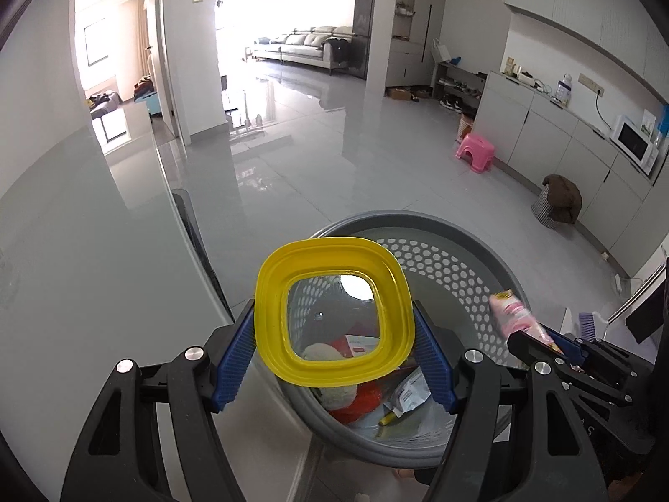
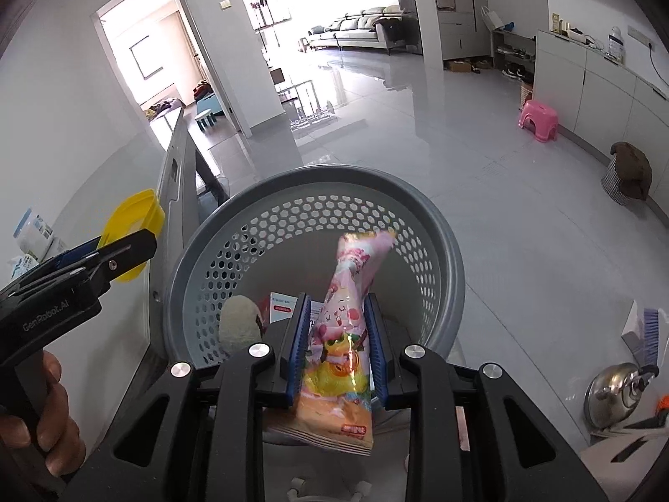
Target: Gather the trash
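Yellow lid (image 1: 332, 309) pinched in the left hand-held gripper (image 1: 334, 355), pink snack bag (image 2: 338, 334) in the right hand-held gripper (image 2: 336, 347), both over the grey basket (image 2: 443, 251), so letting go looks next.

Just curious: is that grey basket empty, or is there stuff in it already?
Not empty: the basket holds a red item, papers and a yellow tube.

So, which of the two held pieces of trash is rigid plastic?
The yellow lid in the left gripper; the right gripper holds a soft pink snack bag.
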`<state>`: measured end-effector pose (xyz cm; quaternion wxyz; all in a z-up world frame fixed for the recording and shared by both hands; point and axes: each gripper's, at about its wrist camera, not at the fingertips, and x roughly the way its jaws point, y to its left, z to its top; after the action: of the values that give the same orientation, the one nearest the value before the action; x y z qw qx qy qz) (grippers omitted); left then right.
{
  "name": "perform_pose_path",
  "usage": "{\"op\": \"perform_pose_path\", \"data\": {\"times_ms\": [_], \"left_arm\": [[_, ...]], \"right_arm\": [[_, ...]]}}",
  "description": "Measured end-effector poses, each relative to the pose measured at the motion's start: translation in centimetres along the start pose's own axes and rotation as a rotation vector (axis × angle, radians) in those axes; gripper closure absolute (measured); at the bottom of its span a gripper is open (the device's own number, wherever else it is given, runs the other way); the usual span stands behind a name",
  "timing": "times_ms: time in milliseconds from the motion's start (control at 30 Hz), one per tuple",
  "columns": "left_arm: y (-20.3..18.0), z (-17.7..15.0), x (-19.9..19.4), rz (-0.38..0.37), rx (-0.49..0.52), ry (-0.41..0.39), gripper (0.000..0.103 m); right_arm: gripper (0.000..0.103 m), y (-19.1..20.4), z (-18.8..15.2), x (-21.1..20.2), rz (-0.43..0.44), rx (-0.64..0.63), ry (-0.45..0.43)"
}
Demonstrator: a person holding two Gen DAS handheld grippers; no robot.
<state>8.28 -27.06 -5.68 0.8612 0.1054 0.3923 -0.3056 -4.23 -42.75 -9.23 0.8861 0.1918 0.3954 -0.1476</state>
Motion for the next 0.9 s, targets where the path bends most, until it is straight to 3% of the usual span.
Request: {"op": "perform_pose_path", "data": {"times_ms": [233, 333, 367, 433, 900], "left_arm": [[-0.9, 0.6, 1.5, -0.003, 0.008, 0.023, 0.032], [-1.0, 0.7, 1.7, -0.005, -0.006, 0.031, 0.029], [-1.0, 0.7, 1.7, -0.001, -0.007, 0.032, 0.025], [-0.7, 0.3, 1.5, 0.004, -0.009, 0.036, 0.020], [-0.7, 0.3, 0.7, 0.032, -0.006, 0.035, 0.015]], "right_arm": [[0.076, -0.5, 0.3, 0.9, 0.022, 0.018, -0.007], [0.054, -1.0, 0.2, 0.6, 0.023, 0.032, -0.032], [0.051, -1.2, 0.1, 0.4, 0.025, 0.040, -0.046], [0.051, -1.3, -0.1, 0.1, 0.031, 0.051, -0.047], [0.047, -1.8, -0.4, -0.4, 0.033, 0.075, -0.050]]}}
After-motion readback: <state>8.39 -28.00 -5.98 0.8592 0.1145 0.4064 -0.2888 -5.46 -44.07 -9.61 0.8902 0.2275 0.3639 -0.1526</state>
